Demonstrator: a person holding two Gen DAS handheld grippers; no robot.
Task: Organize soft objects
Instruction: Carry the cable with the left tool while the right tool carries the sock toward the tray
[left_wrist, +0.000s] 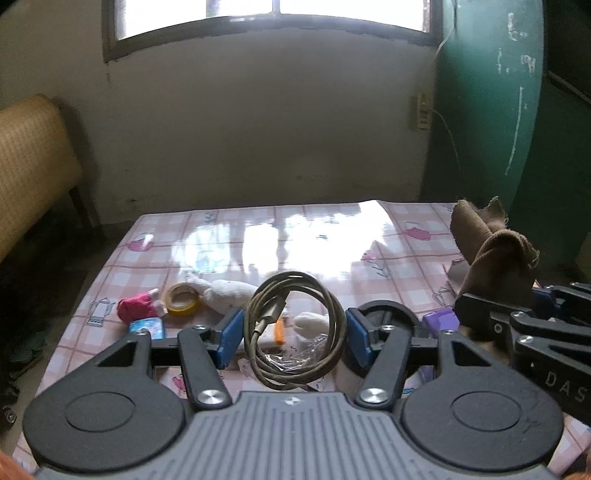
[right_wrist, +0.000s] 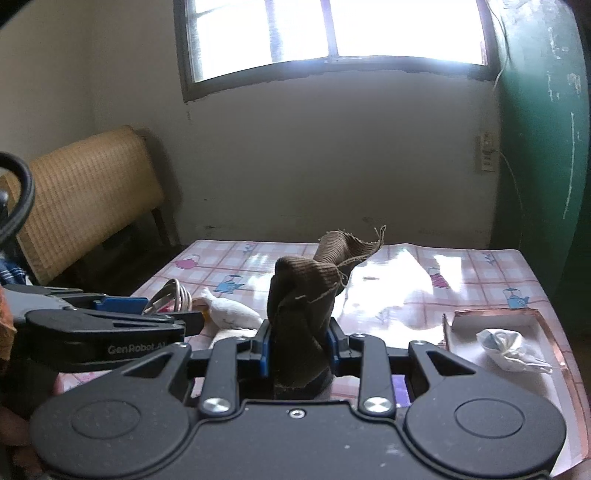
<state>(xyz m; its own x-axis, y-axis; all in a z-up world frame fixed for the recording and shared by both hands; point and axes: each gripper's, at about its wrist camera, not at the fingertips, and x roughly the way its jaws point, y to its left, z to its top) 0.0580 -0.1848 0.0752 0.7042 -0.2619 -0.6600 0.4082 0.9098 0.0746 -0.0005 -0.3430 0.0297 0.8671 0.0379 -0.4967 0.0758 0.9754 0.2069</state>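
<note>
My left gripper (left_wrist: 295, 338) has its blue pads against both sides of a coiled grey cable (left_wrist: 332, 317), which stands upright between them above the table. The right gripper (right_wrist: 299, 347) is shut on a brown ribbed cloth (right_wrist: 306, 291) that sticks up out of its jaws; this cloth (left_wrist: 495, 258) also shows at the right of the left wrist view. On the pink checked table (left_wrist: 258, 236) lie a white stuffed piece (left_wrist: 229, 291), a red cloth bundle (left_wrist: 136, 308) and a small white soft lump (left_wrist: 312, 323).
A yellow tape roll (left_wrist: 181, 299), a blue packet (left_wrist: 147, 328), an orange pen (left_wrist: 279, 330) and a purple object (left_wrist: 439, 321) lie among the soft things. A copper-rimmed box (right_wrist: 546, 325) at the right holds a crumpled white cloth (right_wrist: 509, 349). A woven chair back (right_wrist: 88, 192) stands left.
</note>
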